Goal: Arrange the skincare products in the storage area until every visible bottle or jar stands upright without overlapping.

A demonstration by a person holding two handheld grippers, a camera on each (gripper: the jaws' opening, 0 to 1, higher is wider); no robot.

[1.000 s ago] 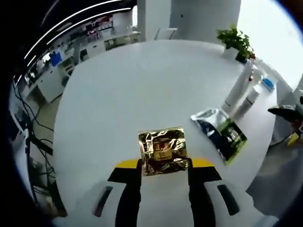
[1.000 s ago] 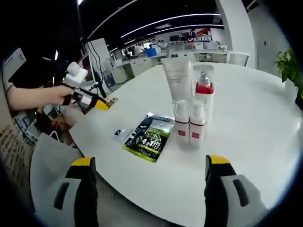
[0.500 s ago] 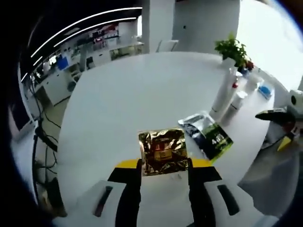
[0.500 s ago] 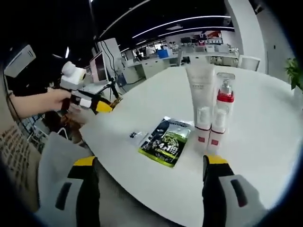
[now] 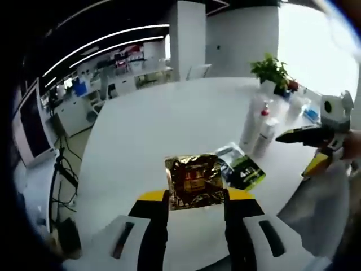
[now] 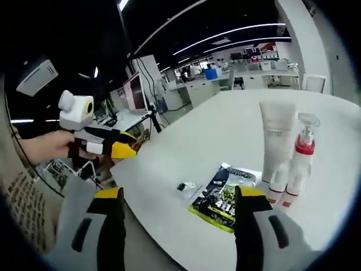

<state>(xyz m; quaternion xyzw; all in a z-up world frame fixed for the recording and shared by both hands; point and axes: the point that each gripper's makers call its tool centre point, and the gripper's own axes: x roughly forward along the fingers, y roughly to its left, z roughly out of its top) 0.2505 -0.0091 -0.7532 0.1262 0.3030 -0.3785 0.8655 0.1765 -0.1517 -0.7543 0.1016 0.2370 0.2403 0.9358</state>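
Note:
My left gripper [image 5: 196, 195] is shut on a crinkled gold foil sachet [image 5: 193, 176], held above the near part of the round white table [image 5: 158, 124]. A green and black sachet [image 5: 241, 169] lies flat just beyond it. Behind that stand a tall white tube [image 5: 250, 121] and a shorter bottle [image 5: 264, 137]. In the right gripper view, my right gripper [image 6: 180, 223] is open and holds nothing. Ahead of it are the green sachet [image 6: 224, 197], the upright white tube [image 6: 276, 138], a red-collared pump bottle [image 6: 302, 153] and two small bottles [image 6: 278, 183]. The left gripper [image 6: 98, 144] comes in from the left.
A tiny clear packet [image 6: 186, 187] lies beside the green sachet. A potted plant [image 5: 272, 69] and small items sit at the table's far edge. The right gripper [image 5: 316, 138], held by a hand, comes in from the right. Desks and monitors stand behind the table.
Both cameras have swung and drawn back from the table. The left gripper keeps the gold sachet. The bottles and green sachet stay where they were on the table.

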